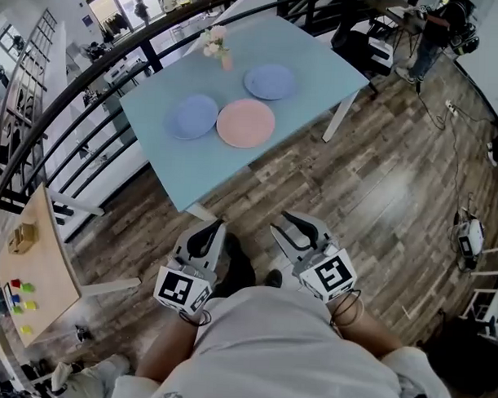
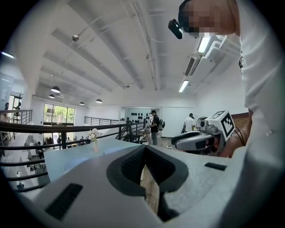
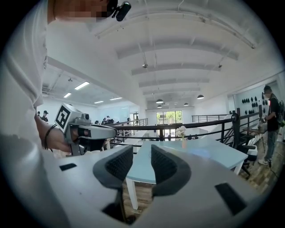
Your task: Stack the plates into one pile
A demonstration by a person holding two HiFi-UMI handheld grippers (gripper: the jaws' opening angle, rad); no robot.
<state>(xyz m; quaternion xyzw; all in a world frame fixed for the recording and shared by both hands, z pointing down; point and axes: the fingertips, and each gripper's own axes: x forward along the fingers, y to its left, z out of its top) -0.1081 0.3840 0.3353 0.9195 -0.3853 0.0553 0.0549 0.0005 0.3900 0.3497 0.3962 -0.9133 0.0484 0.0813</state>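
Observation:
Three plates lie side by side on the light blue table (image 1: 303, 43): a blue plate (image 1: 191, 116) on the left, a pink plate (image 1: 246, 123) in the middle and a second blue plate (image 1: 270, 81) behind to the right. Both grippers hang over the wooden floor, short of the table's near corner. My left gripper (image 1: 211, 229) (image 2: 144, 149) is shut with nothing in it. My right gripper (image 1: 279, 220) (image 3: 139, 156) is open and empty, and the table (image 3: 200, 153) shows through its gap. Each gripper also appears in the other's view.
A small vase of flowers (image 1: 215, 44) stands at the table's far edge behind the plates. A black railing (image 1: 91, 58) runs along the far left. A wooden side table (image 1: 39, 268) with coloured blocks is at the left. A person (image 1: 434, 29) stands at the upper right.

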